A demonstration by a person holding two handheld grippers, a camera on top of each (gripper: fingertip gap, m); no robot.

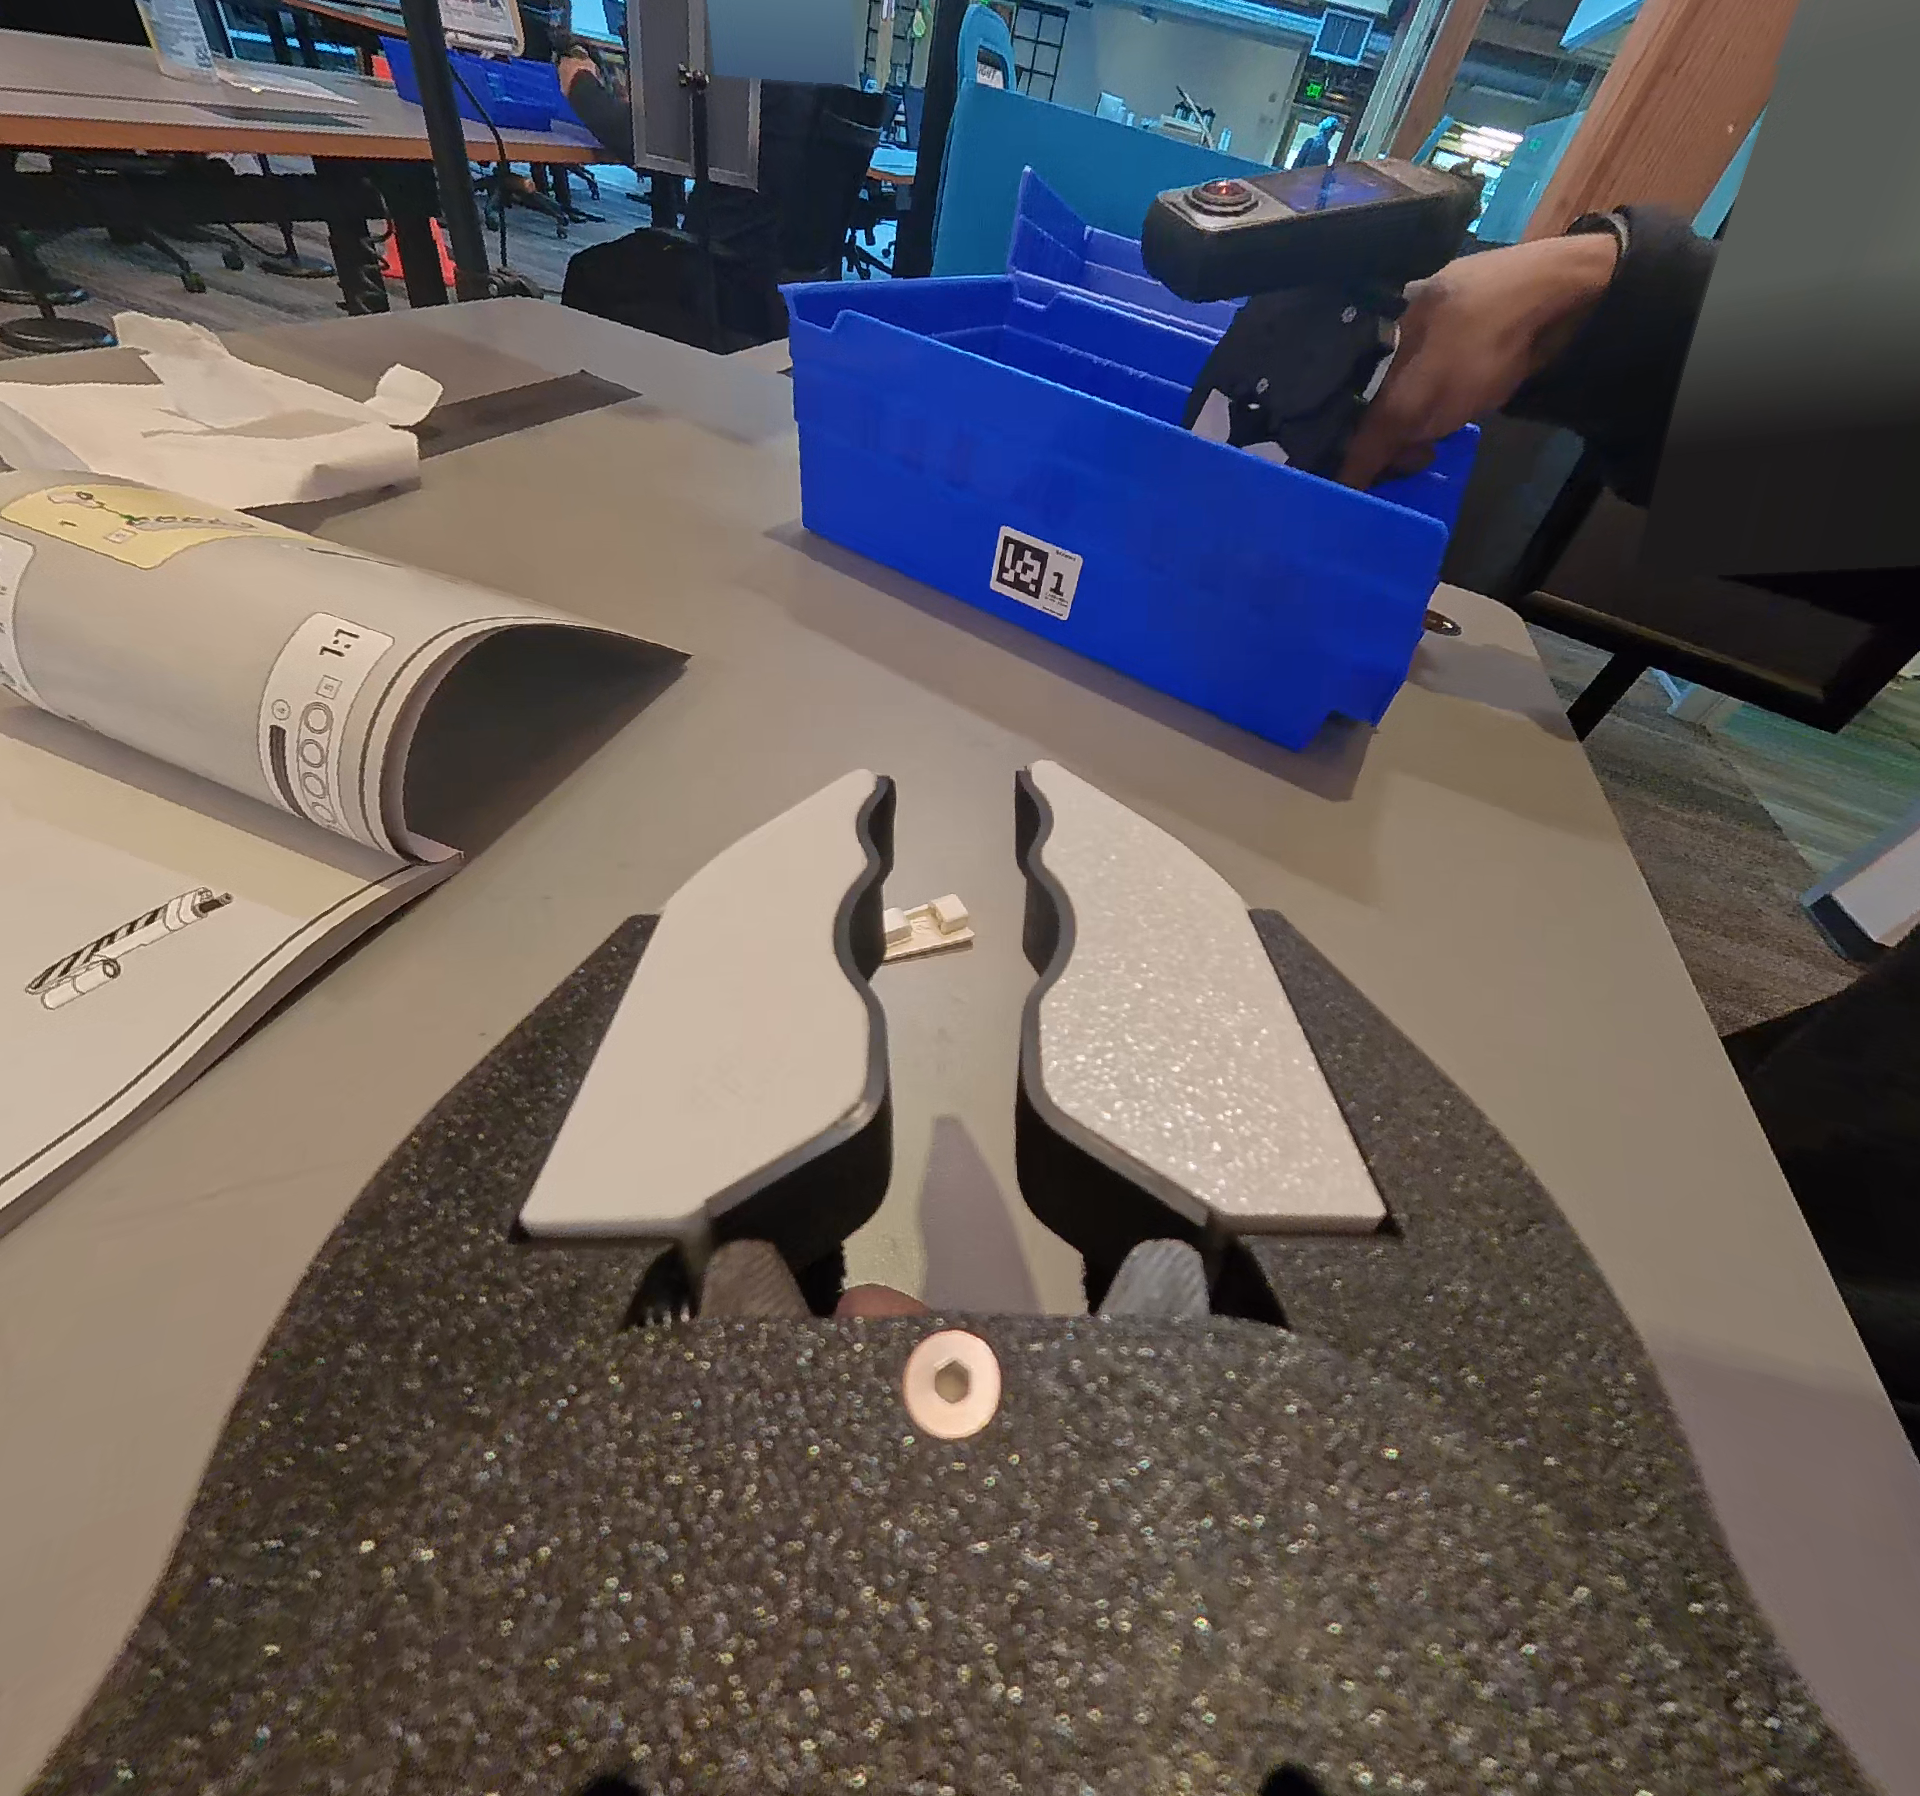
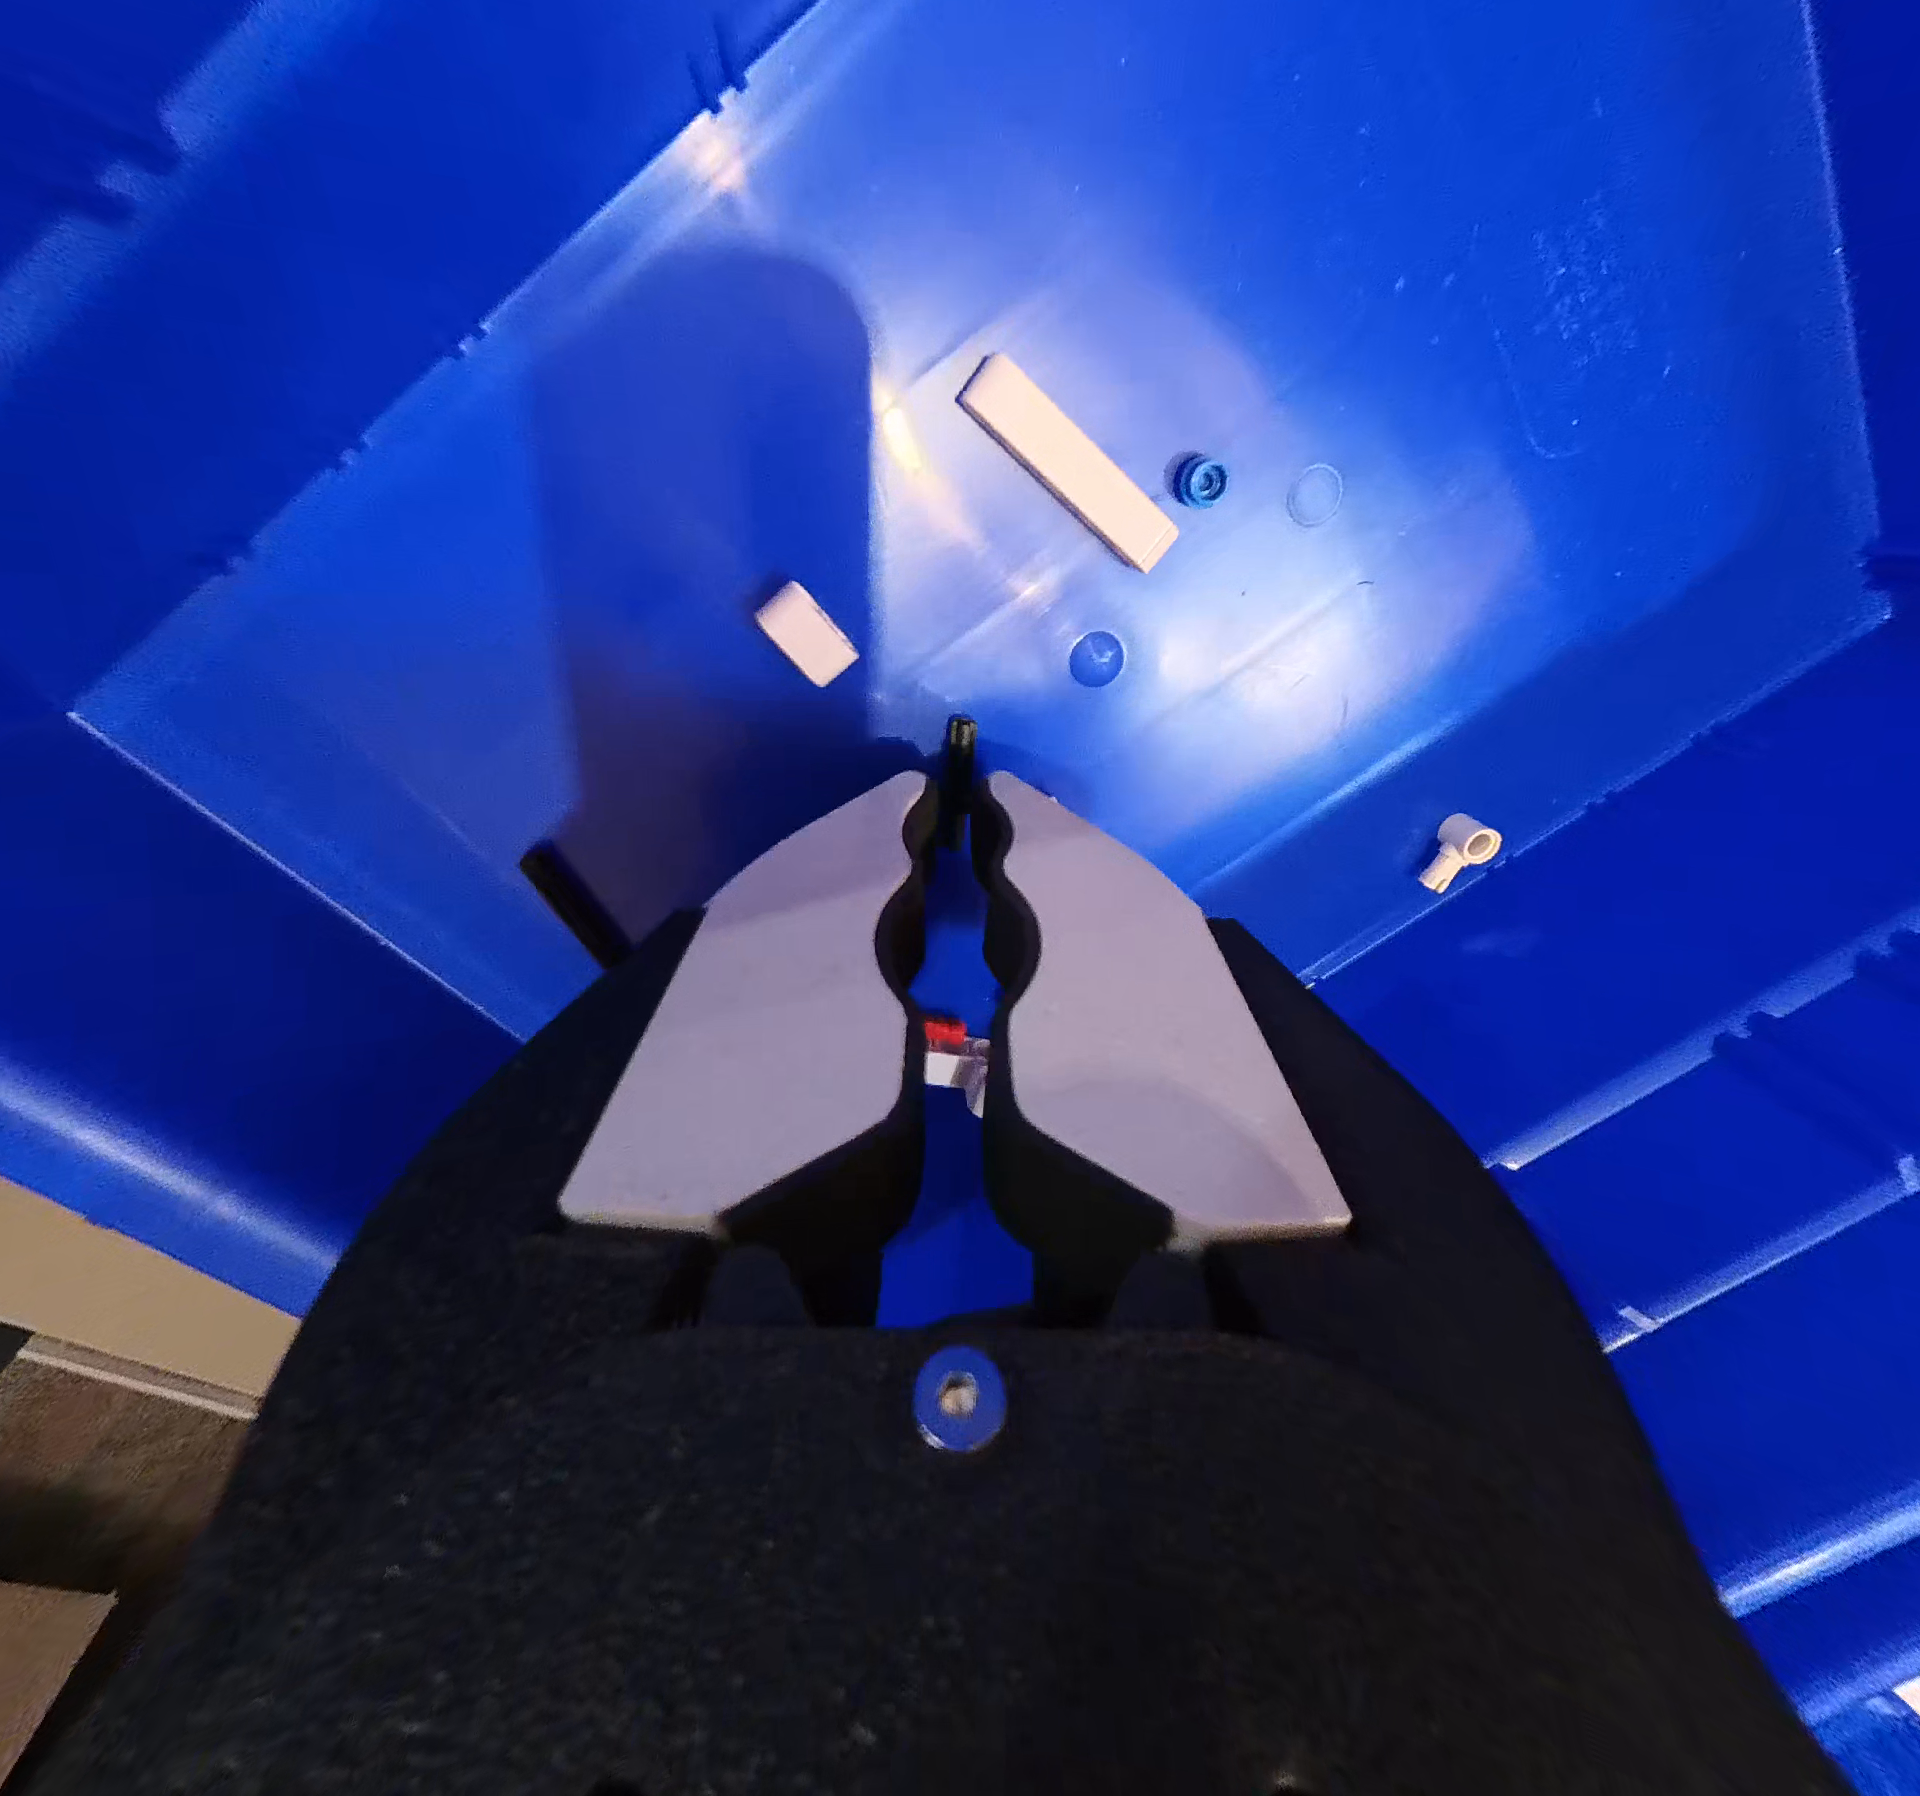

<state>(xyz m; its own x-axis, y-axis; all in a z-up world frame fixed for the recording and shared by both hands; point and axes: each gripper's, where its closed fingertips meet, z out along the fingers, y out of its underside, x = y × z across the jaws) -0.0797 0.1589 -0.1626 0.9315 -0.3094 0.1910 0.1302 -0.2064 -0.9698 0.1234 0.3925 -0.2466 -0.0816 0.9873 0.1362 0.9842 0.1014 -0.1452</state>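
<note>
Counts: 2 white flat bricks (image 2: 1065, 458), 1 white connector (image 2: 1460, 850), 2 blue round studs (image 2: 1202, 479) and 1 open booklet (image 1: 208, 811) are seen.
Surface: a grey surface (image 1: 727, 520) is set in an open workshop room.
Bin: the loose parts are kept in 1 blue bin (image 1: 1143, 541).
Left tool (image 1: 951, 790): held narrowly parted, bare, above a small white piece (image 1: 928, 927) lying on the surface.
Right tool (image 2: 956, 785): lowered inside the bin and clamped on a thin black pin (image 2: 958, 759).
</note>
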